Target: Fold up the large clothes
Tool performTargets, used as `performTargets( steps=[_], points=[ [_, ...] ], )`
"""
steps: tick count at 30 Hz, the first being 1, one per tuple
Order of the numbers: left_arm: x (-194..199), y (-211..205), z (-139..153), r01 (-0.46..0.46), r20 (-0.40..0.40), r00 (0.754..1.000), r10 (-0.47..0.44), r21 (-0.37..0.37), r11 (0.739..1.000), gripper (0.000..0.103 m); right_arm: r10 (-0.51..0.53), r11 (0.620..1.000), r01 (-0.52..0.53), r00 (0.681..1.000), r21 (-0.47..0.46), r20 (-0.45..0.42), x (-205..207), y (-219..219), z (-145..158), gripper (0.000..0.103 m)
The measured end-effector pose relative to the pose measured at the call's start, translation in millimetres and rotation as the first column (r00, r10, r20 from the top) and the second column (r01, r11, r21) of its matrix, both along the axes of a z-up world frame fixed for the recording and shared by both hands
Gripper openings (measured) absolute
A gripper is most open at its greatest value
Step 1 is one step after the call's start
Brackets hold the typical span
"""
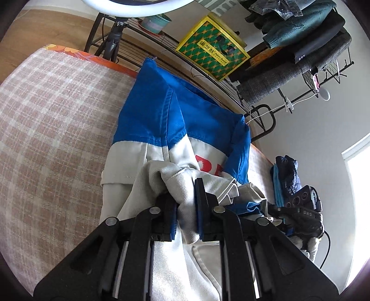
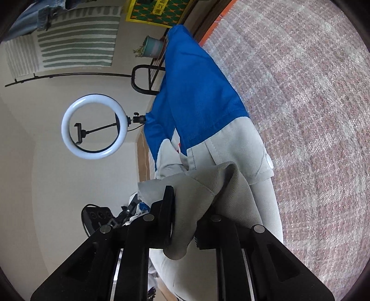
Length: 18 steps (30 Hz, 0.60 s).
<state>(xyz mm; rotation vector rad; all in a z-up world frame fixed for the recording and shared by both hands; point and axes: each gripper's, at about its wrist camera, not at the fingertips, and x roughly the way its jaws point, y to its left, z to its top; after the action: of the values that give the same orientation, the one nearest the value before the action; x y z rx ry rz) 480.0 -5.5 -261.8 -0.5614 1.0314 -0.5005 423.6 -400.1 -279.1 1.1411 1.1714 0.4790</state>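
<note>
A large work jacket, blue [image 1: 161, 120] at the top and pale grey below, lies across the pink plaid bed cover [image 1: 57, 115]. My left gripper [image 1: 185, 203] is shut on a bunched fold of its grey cloth just above the jacket. In the right wrist view the same jacket [image 2: 196, 97] lies along the cover [image 2: 300, 115]. My right gripper [image 2: 189, 213] has a grey fold between its jaws. That fold hangs slack, draped over the right fingertip and resting against the left finger [image 2: 168, 208]. The pads stand apart and do not pinch it.
A metal rack behind the bed holds a yellow-green box [image 1: 212, 51], a potted plant [image 1: 155, 22] and piled dark clothes [image 1: 300, 46]. Folded dark garments [image 1: 286, 176] lie at the bed's far side. A ring light [image 2: 93, 126] stands by the wall.
</note>
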Motion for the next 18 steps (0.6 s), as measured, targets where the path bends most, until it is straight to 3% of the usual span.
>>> performTargets(
  steps=[1,3,4,8,11,13,15,18],
  points=[
    [1,0,1,-0.004,-0.004,1.0,0.004,0.004,1.0,0.013,0.008,1.0,-0.008,1.0,-0.003,0.007,-1,-1,3,0.027],
    [4,3,3,-0.016,-0.02,1.0,0.016,-0.002,1.0,0.013,0.016,1.0,-0.015,0.999,-0.01,0.036,-1,-6,13,0.062],
    [6,5,4,-0.022,-0.028,0.999,0.022,-0.01,1.0,0.014,0.005,1.0,-0.004,0.998,-0.004,0.061,-2,-11,20,0.066],
    [11,10,8,-0.031,-0.051,0.998,0.029,-0.048,0.998,0.02,0.008,0.999,-0.014,0.986,0.032,0.168,-7,-27,49,0.066],
    [15,14,7,-0.041,-0.073,0.997,0.034,-0.096,0.995,0.029,0.055,0.991,-0.024,0.97,-0.133,0.236,-18,-35,68,0.066],
    [19,16,6,-0.046,-0.089,0.995,0.035,-0.123,0.991,0.034,0.104,0.963,-0.034,0.962,-0.267,0.253,-24,-38,70,0.066],
    [24,19,12,-0.057,-0.074,0.996,0.047,-0.135,0.989,0.038,0.139,0.939,-0.05,0.96,-0.339,0.243,-25,-38,63,0.066],
    [34,22,34,-0.063,-0.008,0.998,0.062,-0.132,0.989,0.053,0.186,0.909,-0.076,0.954,-0.411,0.235,-24,-33,51,0.067]
  ],
)
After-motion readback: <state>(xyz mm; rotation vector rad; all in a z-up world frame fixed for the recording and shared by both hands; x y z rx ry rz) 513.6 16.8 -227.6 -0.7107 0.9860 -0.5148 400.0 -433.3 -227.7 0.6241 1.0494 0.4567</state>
